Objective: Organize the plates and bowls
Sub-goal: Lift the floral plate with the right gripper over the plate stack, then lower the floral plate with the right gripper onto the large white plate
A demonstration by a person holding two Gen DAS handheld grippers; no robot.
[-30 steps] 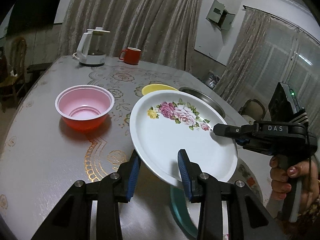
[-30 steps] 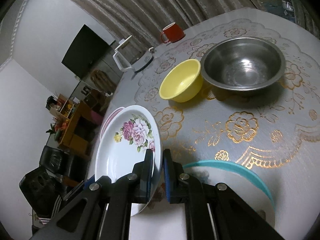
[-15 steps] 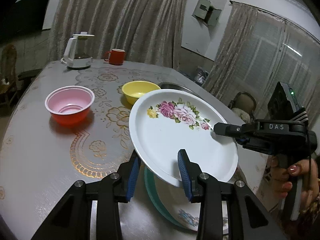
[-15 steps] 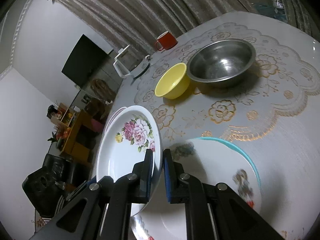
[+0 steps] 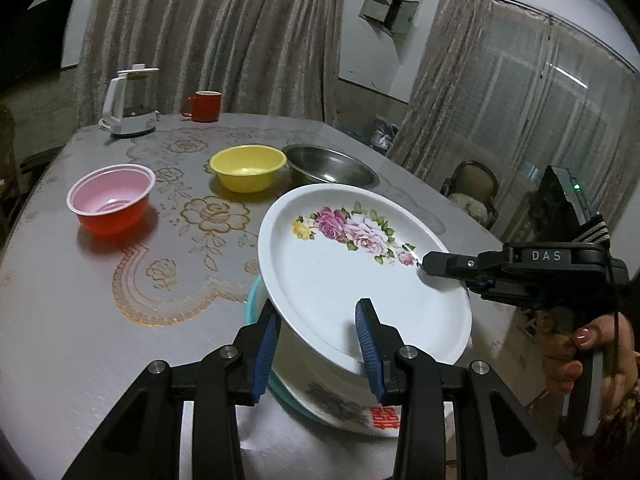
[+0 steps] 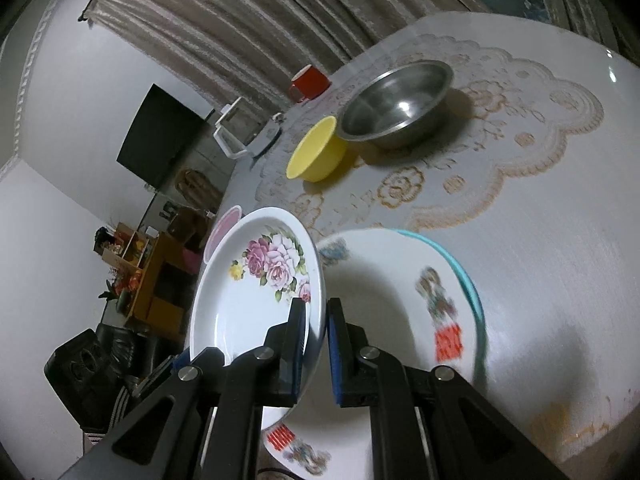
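Note:
A white plate with pink roses (image 5: 344, 280) (image 6: 256, 300) hangs tilted above the table, carried by both grippers. My left gripper (image 5: 318, 350) holds its near rim, one blue pad under the edge and one on the inner face. My right gripper (image 5: 426, 268) (image 6: 316, 336) is shut on the opposite rim, with a hand on its grip. Directly beneath lies a teal-rimmed plate (image 5: 332, 404) (image 6: 400, 300) with red markings, flat on the table and partly hidden by the floral plate.
A red bowl with a pink inside (image 5: 110, 200) stands at the left. A yellow bowl (image 5: 248, 168) (image 6: 316, 156) sits beside a steel bowl (image 5: 328, 164) (image 6: 396, 108). A red mug (image 5: 204, 106) and white kettle (image 5: 128, 108) are at the far edge. A chair (image 5: 472, 192) stands beyond the table.
Both grippers have carried the floral plate sideways across the table, away from the red bowl. The teal-rimmed plate has come into view and now lies right under it.

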